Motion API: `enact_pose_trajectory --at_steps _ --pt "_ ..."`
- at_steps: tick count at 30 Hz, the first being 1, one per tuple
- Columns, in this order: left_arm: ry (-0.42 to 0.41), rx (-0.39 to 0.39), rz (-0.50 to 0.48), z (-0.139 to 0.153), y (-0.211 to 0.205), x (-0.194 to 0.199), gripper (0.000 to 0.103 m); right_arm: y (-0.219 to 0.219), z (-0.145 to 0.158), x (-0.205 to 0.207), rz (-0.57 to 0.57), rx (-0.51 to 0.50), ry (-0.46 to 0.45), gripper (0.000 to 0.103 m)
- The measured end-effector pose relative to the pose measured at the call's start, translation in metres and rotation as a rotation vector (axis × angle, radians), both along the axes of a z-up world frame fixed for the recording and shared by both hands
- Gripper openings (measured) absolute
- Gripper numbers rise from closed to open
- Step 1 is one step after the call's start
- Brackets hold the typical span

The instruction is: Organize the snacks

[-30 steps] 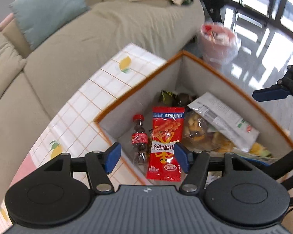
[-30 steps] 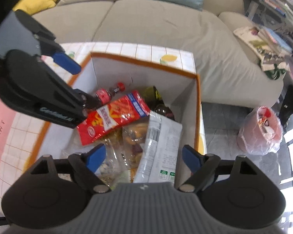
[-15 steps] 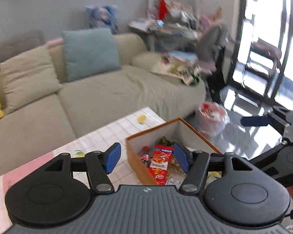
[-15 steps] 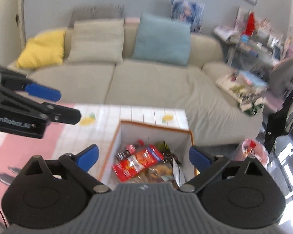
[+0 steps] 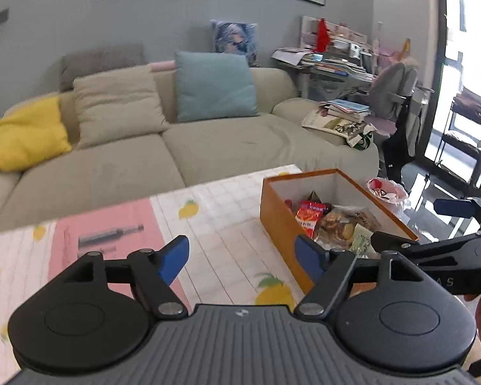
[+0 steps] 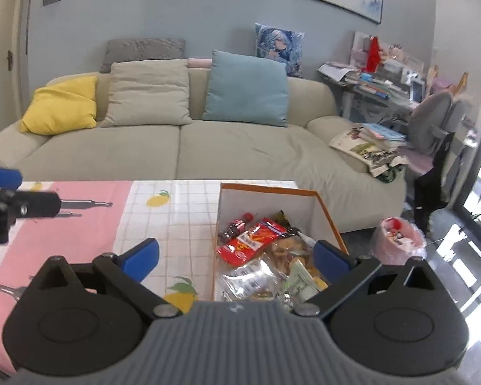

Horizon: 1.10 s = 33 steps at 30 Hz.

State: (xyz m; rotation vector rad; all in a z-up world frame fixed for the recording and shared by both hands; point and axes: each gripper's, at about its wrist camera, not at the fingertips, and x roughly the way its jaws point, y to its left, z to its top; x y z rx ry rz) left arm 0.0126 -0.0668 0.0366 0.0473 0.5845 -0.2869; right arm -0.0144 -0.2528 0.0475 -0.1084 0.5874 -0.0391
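An orange box (image 5: 275, 218) (image 6: 328, 215) with white inner walls stands at the table's right end. It holds a red snack packet (image 6: 251, 240) (image 5: 308, 216), a small cola bottle (image 6: 235, 226), clear bags of snacks (image 6: 291, 253) (image 5: 340, 224) and a white packet (image 6: 250, 277). My left gripper (image 5: 242, 256) is open and empty, raised above the table left of the box. My right gripper (image 6: 235, 256) is open and empty, raised before the box's near end. The right gripper also shows in the left wrist view (image 5: 433, 224), and the left gripper's fingers (image 6: 3, 176) show at the right wrist view's left edge.
The table (image 6: 176, 205) has a pink and white lemon-print cloth. A beige sofa (image 6: 234, 147) with yellow, beige and teal cushions runs behind it. A pink bag of rubbish (image 6: 397, 240) sits on the floor right of the box. A cluttered desk (image 6: 378, 86) and a chair stand at the far right.
Both grippers have lifted up and pulled back from over the box, and both views now tilt up to the sofa and wall. Both stay open and empty.
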Motion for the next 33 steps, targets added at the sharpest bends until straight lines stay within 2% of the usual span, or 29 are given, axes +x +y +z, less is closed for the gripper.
enact_pose_trajectory --at_steps 5,8,15,20,33 --pt "0.038 -0.001 0.023 -0.031 0.002 -0.008 0.088 0.014 -0.021 -0.016 -0.004 -0.042 0.011 0.1" --pt "0.055 -0.016 0.026 -0.045 0.002 -0.012 0.088 0.018 -0.038 -0.019 0.0 -0.056 0.05 0.1" --pt "0.128 0.002 0.024 -0.072 0.002 -0.014 0.088 0.012 -0.065 -0.016 -0.037 -0.013 0.145 0.1" --pt "0.139 0.031 0.018 -0.075 -0.001 -0.014 0.088 0.009 -0.073 -0.007 -0.055 0.023 0.179 0.1" --pt "0.173 0.026 0.027 -0.076 0.002 -0.012 0.088 0.01 -0.074 -0.004 -0.054 0.024 0.181 0.1"
